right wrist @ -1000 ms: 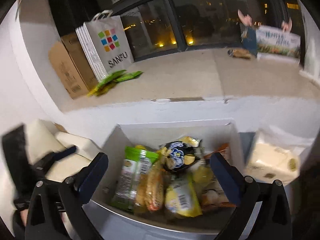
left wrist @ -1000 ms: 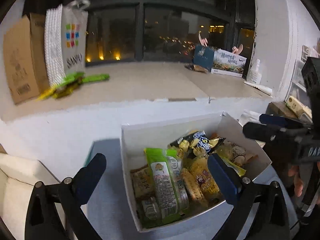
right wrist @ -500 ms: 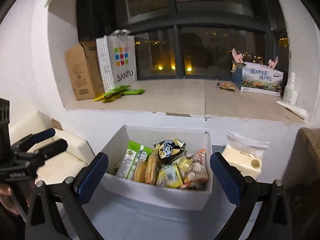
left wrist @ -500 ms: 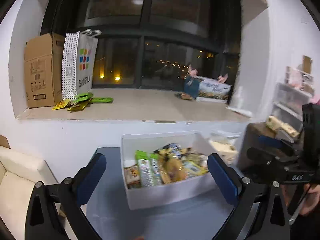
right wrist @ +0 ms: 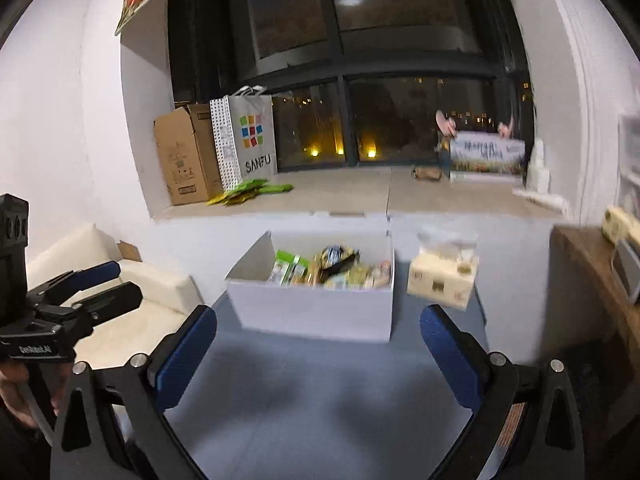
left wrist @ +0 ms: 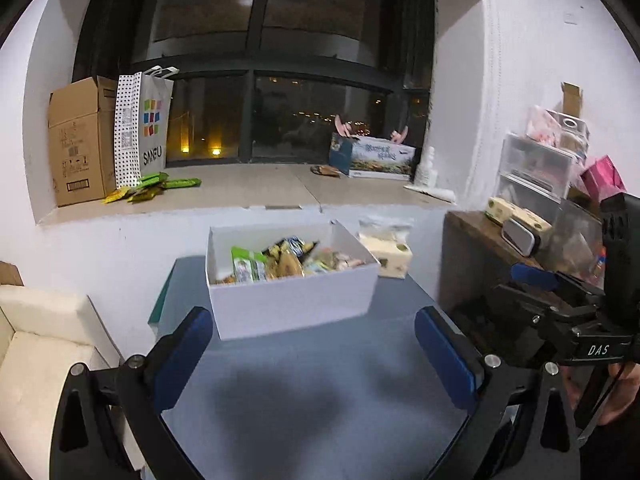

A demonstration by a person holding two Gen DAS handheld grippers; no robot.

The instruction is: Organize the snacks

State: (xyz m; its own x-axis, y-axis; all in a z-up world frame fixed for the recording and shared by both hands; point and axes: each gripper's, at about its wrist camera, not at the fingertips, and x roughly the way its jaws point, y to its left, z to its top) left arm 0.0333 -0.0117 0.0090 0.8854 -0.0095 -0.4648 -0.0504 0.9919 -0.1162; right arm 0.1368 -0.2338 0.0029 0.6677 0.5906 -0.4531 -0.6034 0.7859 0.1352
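A white open box [left wrist: 292, 300] full of snack packets [left wrist: 280, 266] stands at the far side of a grey-blue table [left wrist: 320, 392]; it also shows in the right wrist view [right wrist: 316, 312], with its snacks [right wrist: 328, 270]. My left gripper [left wrist: 316, 356] is open and empty, held back from the box above the table. My right gripper [right wrist: 316, 356] is open and empty too, at about the same distance from the box. Each gripper shows at the edge of the other's view: the right one [left wrist: 560, 292], the left one [right wrist: 96, 288].
A tissue pack [right wrist: 442, 282] sits right of the box. A cream seat [right wrist: 120, 312] is at the left, a wooden cabinet [left wrist: 480, 264] with clutter at the right. The window ledge behind holds a carton [left wrist: 80, 140], a SANFU bag [left wrist: 146, 128] and green packets [left wrist: 160, 186].
Both grippers have pulled back and up from right over the box. The box now looks smaller and farther away, with more table showing in front. Both stay open.
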